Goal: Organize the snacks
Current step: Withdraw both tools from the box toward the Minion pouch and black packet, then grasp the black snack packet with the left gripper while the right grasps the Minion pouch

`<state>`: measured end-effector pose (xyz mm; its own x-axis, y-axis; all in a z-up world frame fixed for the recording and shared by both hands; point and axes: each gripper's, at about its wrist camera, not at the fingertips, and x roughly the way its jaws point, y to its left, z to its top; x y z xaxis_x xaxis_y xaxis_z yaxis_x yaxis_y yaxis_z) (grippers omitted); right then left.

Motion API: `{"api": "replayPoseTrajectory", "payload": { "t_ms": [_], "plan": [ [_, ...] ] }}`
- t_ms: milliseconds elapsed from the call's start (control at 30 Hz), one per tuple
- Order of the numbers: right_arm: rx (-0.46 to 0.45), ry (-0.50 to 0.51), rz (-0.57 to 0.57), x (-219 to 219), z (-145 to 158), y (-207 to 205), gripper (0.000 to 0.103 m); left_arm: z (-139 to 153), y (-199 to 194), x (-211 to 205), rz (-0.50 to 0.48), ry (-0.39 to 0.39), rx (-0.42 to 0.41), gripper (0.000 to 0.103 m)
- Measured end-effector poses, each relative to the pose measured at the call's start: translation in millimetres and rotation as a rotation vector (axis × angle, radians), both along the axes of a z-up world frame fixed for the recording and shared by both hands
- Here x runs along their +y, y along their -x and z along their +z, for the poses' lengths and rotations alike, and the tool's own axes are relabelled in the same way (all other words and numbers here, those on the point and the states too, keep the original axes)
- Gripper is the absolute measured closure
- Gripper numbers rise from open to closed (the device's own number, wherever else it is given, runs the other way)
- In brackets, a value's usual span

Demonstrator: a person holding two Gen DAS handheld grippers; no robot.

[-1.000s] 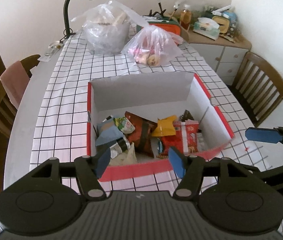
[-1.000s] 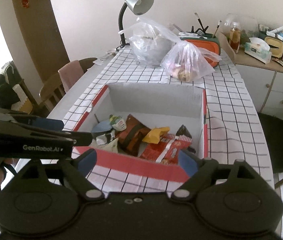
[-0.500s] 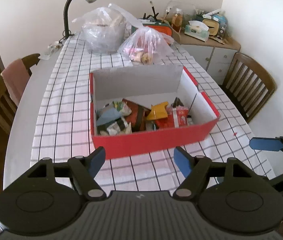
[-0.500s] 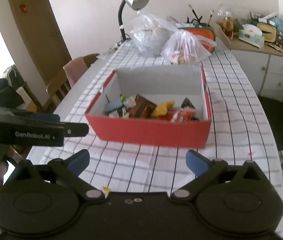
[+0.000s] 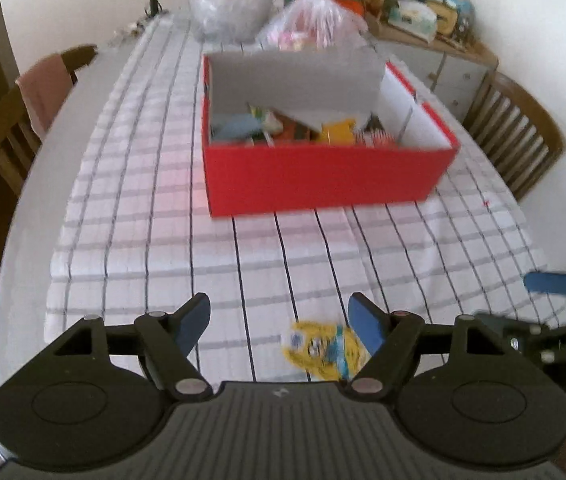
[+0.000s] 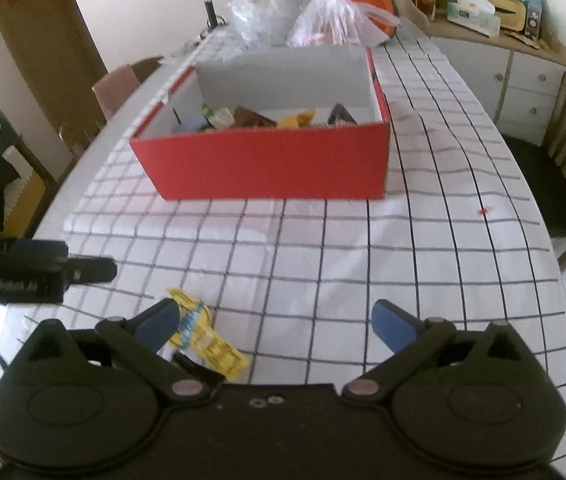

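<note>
Soft daylight, motion blur in both views, fisheye-bent edges

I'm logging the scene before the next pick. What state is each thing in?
Red box: open, no lid, snacks inside.
Yellow snack packet: flat on the tablecloth, outside the box, not gripped.
Left gripper: open, jaws just opened, packet by one finger.
Right gripper: open, jaws just widened, nothing between.
Plastic bags: closed at top.

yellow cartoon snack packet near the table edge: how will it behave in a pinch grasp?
The flat yellow cartoon-print snack packet lies flush on the checked tablecloth, so it is probably light and floppy, likely to droop from a pinch. Its printed wrapper may be slick and could slide if pushed. No edge visibly stands up, so the fingers may snag cloth.
</note>
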<state>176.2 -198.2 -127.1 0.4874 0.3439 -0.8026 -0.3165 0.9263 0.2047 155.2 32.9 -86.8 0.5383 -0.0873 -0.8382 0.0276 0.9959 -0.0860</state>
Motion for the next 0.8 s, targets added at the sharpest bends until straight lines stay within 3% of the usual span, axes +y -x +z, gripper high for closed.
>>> {"api": "replayPoseTrajectory", "payload": {
  "t_ms": [367, 633, 800],
  "plan": [
    [0.069, 0.040, 0.127, -3, -31, -14, 0.001, -47, 24, -46, -0.069, -0.004, 0.141, 0.027],
    [0.090, 0.051, 0.203, -3, -42, -20, 0.001, -68, 33, -59, -0.034, 0.031, 0.208, 0.027],
    [0.097, 0.053, 0.228, -3, -46, -22, 0.001, -82, 36, -72, -0.034, -0.002, 0.244, 0.027]
  ]
}}
